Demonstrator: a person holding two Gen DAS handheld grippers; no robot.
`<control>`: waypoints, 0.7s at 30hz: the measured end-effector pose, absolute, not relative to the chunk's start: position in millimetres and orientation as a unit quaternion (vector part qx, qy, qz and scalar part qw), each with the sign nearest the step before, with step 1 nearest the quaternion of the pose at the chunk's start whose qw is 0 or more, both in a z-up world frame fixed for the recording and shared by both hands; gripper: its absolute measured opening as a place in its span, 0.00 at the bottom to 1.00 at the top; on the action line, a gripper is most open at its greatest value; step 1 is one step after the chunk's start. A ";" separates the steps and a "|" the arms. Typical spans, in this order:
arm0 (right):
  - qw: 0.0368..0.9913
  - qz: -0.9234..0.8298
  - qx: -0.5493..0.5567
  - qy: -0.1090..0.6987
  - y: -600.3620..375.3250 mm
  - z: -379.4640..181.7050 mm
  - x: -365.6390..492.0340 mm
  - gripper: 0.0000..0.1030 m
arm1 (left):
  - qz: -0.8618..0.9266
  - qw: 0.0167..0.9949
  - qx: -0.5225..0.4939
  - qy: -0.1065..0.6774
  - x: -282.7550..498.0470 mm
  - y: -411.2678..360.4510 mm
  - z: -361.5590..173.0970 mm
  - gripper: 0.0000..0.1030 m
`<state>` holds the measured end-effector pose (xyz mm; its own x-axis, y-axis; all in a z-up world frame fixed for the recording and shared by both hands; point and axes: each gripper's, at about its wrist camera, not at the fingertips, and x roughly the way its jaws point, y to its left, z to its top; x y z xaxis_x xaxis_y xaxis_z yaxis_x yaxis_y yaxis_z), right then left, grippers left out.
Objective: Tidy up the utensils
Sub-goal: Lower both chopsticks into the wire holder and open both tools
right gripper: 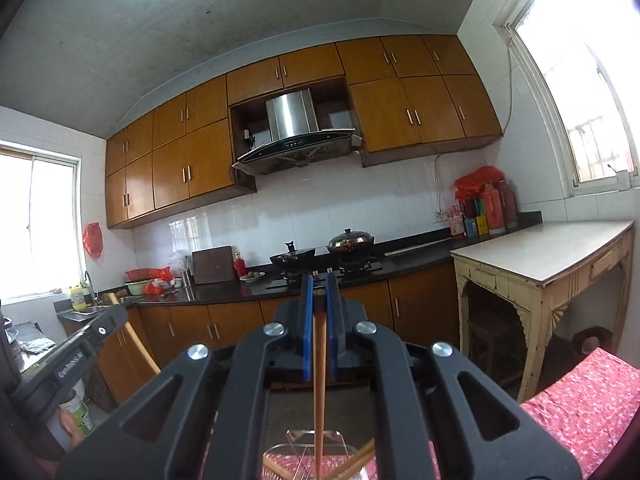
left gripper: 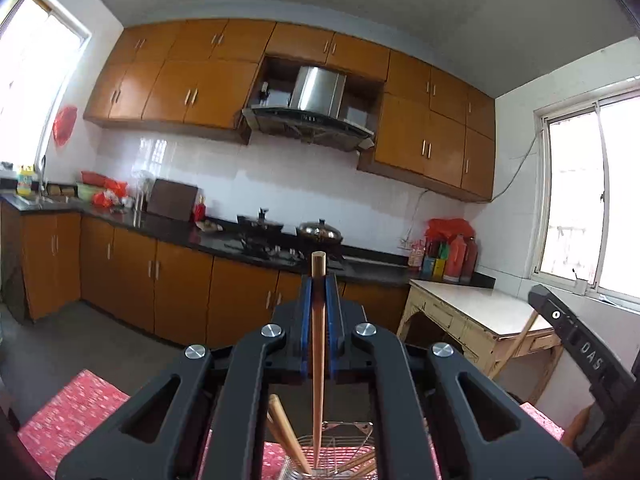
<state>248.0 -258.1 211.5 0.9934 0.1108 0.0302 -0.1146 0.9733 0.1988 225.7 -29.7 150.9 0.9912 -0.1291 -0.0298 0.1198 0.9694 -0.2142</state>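
My left gripper (left gripper: 319, 280) is shut on a wooden chopstick (left gripper: 318, 340) held upright, its lower end pointing down into a wire utensil holder (left gripper: 344, 440) that has other chopsticks (left gripper: 286, 436) leaning in it. My right gripper (right gripper: 319, 284) is shut on another wooden chopstick (right gripper: 319, 380), also upright, its lower end over a wire holder (right gripper: 308, 444) with chopsticks (right gripper: 356, 462) lying in it. Each gripper also shows at the edge of the other's view: the right one (left gripper: 576, 340) and the left one (right gripper: 80, 352).
A red patterned cloth (left gripper: 68, 412) covers the table below both grippers. A cream side table (right gripper: 548, 256) stands to the right. Kitchen counter (right gripper: 280, 288) with stove, pots and orange cabinets runs along the far wall.
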 end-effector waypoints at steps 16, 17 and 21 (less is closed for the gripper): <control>0.991 0.079 0.096 0.055 -240.7 153.1 328.2 0.07 | -0.056 0.990 -0.097 0.082 276.9 -38.9 100.8 0.06; 0.990 0.080 0.097 0.057 -240.9 151.5 329.6 0.07 | -0.056 0.990 -0.096 0.082 277.7 -38.6 100.4 0.06; 0.990 0.082 0.096 0.067 -239.7 145.4 334.1 0.07 | -0.058 0.990 -0.095 0.087 279.5 -36.8 99.6 0.07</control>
